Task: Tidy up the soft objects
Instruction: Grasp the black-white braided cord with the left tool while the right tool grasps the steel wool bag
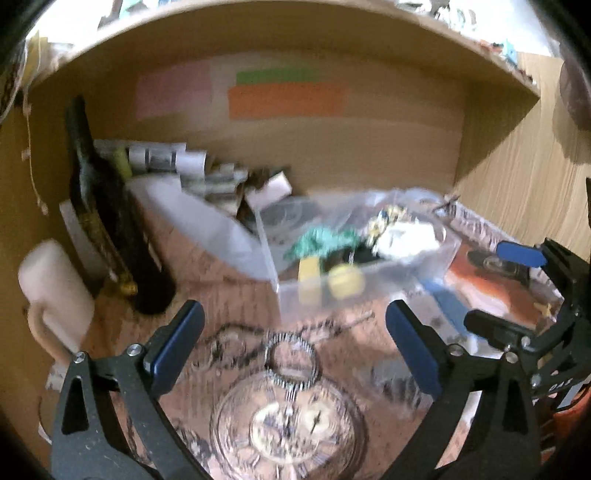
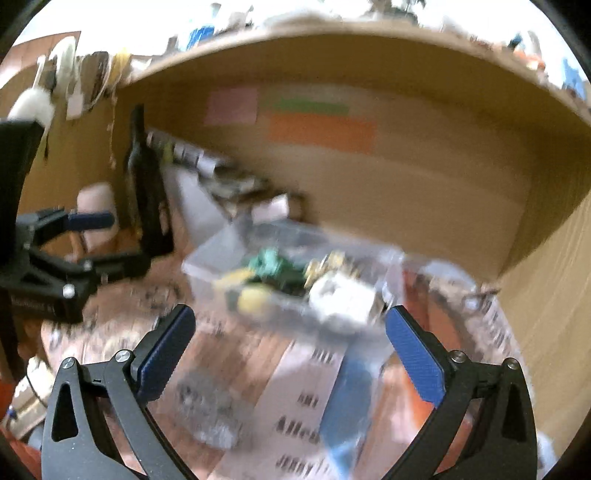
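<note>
Both views are motion-blurred. The left gripper [image 1: 293, 332] hovers low over the printed table covering [image 1: 236, 295], its blue-padded fingers [image 1: 177, 343] spread wide with nothing between them. The right gripper [image 2: 290, 336] is likewise splayed and empty, aimed at the clear plastic box [image 2: 207, 266]; in the left wrist view it appears at the right edge, beside the box.

The box stands mid-table under a wooden shelf [image 1: 280, 33]. Inside lie the soft objects: a green piece [image 1: 321, 240], a white piece [image 1: 406, 236], and two yellow pieces [image 1: 345, 280] against the front wall; their exact kinds cannot be told. The box's lid [image 1: 207, 225] leans off its left side.

A dark bottle [image 1: 107, 221] stands upright to the left, with a pale mug [image 1: 51, 291] just beside it. Small rolls and containers [image 1: 166, 158] line the back panel, which carries pink [image 1: 173, 88], green [image 1: 277, 75] and orange [image 1: 286, 99] paper notes. The covering shows a pocket-watch print [image 1: 288, 417].
</note>
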Demonstrator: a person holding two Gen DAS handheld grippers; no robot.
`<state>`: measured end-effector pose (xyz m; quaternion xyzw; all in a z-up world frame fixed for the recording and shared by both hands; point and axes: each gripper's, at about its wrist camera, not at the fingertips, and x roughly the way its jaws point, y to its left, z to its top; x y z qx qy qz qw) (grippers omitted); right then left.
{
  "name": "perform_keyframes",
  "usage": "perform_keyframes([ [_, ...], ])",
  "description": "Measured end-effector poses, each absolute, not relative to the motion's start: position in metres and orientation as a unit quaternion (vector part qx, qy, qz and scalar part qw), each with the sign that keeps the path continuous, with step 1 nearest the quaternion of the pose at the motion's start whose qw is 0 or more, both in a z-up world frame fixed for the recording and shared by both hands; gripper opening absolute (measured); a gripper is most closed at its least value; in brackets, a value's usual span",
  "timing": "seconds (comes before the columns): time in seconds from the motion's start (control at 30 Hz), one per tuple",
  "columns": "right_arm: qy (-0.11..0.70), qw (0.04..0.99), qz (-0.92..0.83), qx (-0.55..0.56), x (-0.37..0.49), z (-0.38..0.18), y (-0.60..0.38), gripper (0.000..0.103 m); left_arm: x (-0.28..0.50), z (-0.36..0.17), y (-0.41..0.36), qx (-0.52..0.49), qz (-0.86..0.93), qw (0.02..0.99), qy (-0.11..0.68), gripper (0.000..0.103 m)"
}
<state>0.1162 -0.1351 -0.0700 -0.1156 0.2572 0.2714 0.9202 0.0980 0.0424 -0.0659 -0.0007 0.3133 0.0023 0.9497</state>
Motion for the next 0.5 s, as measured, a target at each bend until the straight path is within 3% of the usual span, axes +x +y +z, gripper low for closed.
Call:
perform_keyframes([
  [0.33, 0.372, 0.876, 0.298, -0.074, 0.116, -0.129, -0.124, 0.102, 0.106, -0.128, 0.061, -0.023, 0.025, 0.916, 0.4, 0.1],
  [0.5, 0.414, 0.845, 0.332, -0.069, 0.117, -0.144, -0.115, 0.075, 0.117, -0.143, 0.063, -0.03, 0.018, 0.907, 0.42, 0.1],
])
